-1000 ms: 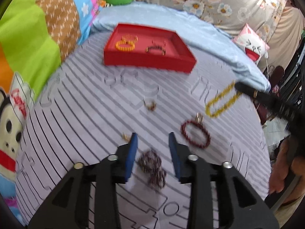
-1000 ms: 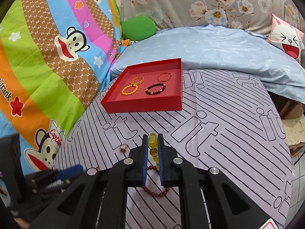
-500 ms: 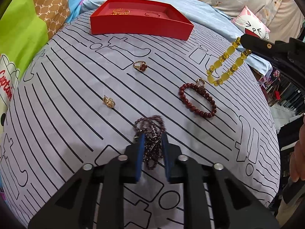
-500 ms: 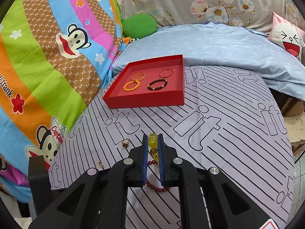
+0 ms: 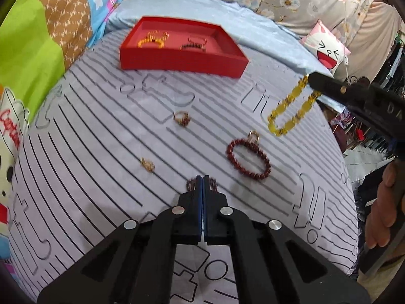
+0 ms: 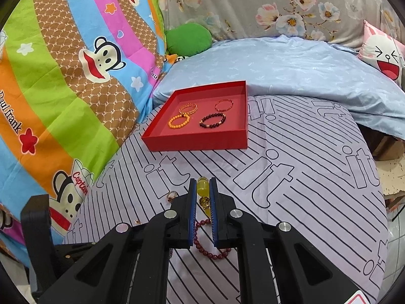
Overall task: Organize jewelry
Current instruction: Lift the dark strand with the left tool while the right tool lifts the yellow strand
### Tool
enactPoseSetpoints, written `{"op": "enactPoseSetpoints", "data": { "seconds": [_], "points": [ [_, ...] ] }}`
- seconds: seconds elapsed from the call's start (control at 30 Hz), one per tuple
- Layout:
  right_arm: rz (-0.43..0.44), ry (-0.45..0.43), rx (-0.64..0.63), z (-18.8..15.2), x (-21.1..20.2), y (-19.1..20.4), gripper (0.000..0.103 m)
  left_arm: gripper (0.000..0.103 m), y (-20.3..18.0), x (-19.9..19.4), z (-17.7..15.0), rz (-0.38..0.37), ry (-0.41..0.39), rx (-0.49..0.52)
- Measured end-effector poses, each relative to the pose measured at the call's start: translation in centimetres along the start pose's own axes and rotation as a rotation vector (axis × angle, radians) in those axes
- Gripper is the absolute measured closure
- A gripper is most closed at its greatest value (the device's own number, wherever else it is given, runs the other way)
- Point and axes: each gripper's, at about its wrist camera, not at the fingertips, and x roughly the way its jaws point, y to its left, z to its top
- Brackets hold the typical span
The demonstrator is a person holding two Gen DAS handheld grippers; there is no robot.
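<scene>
My left gripper (image 5: 203,177) is shut on a dark purple beaded bracelet (image 5: 214,184), mostly hidden behind its fingers, low over the striped sheet. My right gripper (image 6: 202,180) is shut on a yellow beaded bracelet (image 6: 201,187); in the left wrist view this bracelet (image 5: 291,112) hangs from it above the sheet. A dark red beaded bracelet (image 5: 248,159) lies on the sheet, also in the right wrist view (image 6: 210,250). Two gold rings (image 5: 182,119) (image 5: 147,164) lie on the sheet. A red tray (image 6: 197,142) holds several bracelets, among them an orange one (image 6: 179,121).
A light blue blanket (image 6: 291,65) lies behind the tray. A colourful cartoon quilt (image 6: 63,76) rises on the left. A green cushion (image 6: 188,39) and a white and pink face pillow (image 6: 384,53) sit at the back. The bed edge drops off on the right.
My left gripper has shut on the dark purple bracelet and has risen from the sheet. My right gripper has kept hold of the yellow bracelet and moved a little towards the tray.
</scene>
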Motion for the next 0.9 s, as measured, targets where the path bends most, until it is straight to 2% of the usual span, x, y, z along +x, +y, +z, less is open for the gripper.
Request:
{"op": "enactPoseSetpoints", "data": {
  "seconds": [0.1, 0.17, 0.2, 0.3, 0.37, 0.57, 0.73, 0.9],
  "points": [
    [0.000, 0.000, 0.004, 0.1, 0.0, -0.1, 0.094, 0.103, 0.2, -0.4, 0.5, 0.007, -0.009, -0.002],
    [0.000, 0.005, 0.005, 0.0, 0.1, -0.2, 0.094, 0.102, 0.3, -0.1, 0.2, -0.003, 0.016, -0.003],
    [0.000, 0.007, 0.005, 0.0, 0.2, -0.2, 0.094, 0.098, 0.3, 0.0, -0.1, 0.002, 0.021, -0.008],
    [0.001, 0.012, 0.009, -0.3, 0.3, -0.2, 0.094, 0.076, 0.0, 0.8, -1.4, 0.019, 0.052, 0.009],
    [0.003, 0.015, 0.009, -0.3, 0.4, -0.1, 0.094, 0.073, -0.3, 1.6, -2.2, 0.023, 0.078, 0.016],
    [0.006, 0.017, 0.006, -0.5, 0.3, 0.0, 0.094, 0.074, -0.1, 3.0, -2.9, 0.031, 0.115, 0.020],
    [0.006, 0.015, 0.006, -0.5, 0.3, 0.1, 0.094, 0.097, 0.2, 3.0, -3.0, 0.017, 0.123, 0.017],
    [0.007, 0.011, 0.007, -0.4, 0.0, 0.2, 0.094, 0.097, 0.0, 2.2, -2.8, -0.007, 0.106, 0.017]
  ]
}}
